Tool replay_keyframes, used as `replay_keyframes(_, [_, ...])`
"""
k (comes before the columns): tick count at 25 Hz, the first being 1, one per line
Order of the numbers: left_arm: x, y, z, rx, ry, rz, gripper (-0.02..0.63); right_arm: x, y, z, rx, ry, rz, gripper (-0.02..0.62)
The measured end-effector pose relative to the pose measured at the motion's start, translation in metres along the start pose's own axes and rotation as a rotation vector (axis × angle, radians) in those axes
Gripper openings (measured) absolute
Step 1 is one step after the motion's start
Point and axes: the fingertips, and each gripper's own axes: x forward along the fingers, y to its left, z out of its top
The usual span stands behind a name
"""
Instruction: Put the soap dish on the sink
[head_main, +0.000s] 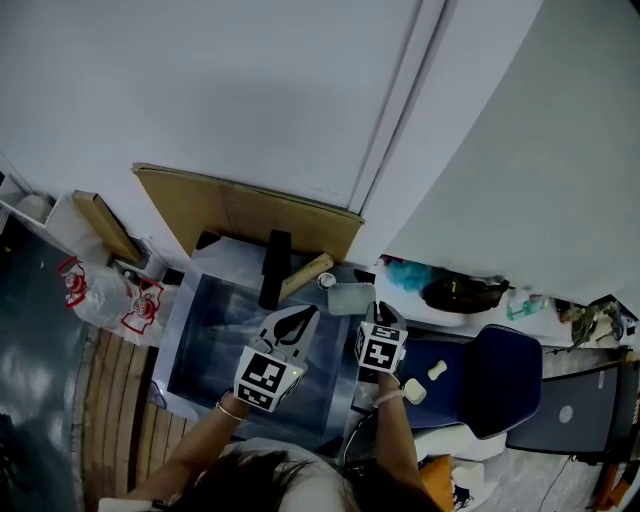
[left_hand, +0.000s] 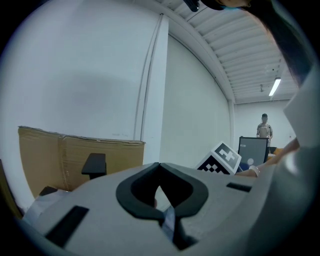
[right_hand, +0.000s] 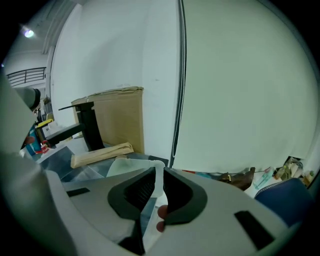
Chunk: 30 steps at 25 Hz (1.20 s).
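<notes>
Our right tongs (head_main: 368, 312) (right_hand: 159, 175) are clamped on the thin rim of the soap dish (head_main: 350, 298) (right_hand: 119, 167), a pale, translucent tray. In the head view we see it held over the back right corner of the sink (head_main: 188, 335), roughly level, its longer side running about left to right and its body reaching away from the tongs toward the black faucet (head_main: 274, 268) (right_hand: 90, 125). We cannot tell whether it touches the sink edge. A paper-wrapped roll (head_main: 305, 276) (right_hand: 102, 153) lies just beside the dish at the back, with a cardboard sheet (head_main: 240, 210) (right_hand: 122, 117) leaning on the wall behind it, so the back edge is crowded. The basin to the left and in front lies open. Our left tongs (head_main: 303, 316) (left_hand: 159, 167) hang over the basin near the dish, tips drawn together with nothing between them. Right of the sink stands a blue chair (head_main: 505, 375).
</notes>
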Motion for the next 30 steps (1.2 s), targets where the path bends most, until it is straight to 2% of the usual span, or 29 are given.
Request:
replay_keyframes(11, [-0.024, -0.012, 0.021, 0.011, -0.037, 0.015, 0.003, -0.043, 0.015, 0.011, 0.033, -0.083, 0.006, 0.046])
replay_keyframes(18, [-0.043, -0.013, 0.029, 0.014, -0.058, 0.057, 0.003, -0.080, 0.024, 0.018, 0.027, -0.159, 0.021, 0.031])
replay_keyframes(30, [-0.079, -0.056, 0.039, 0.049, -0.093, 0.076, 0.003, -0.151, 0.037, 0.024, 0.039, -0.281, 0.073, 0.026])
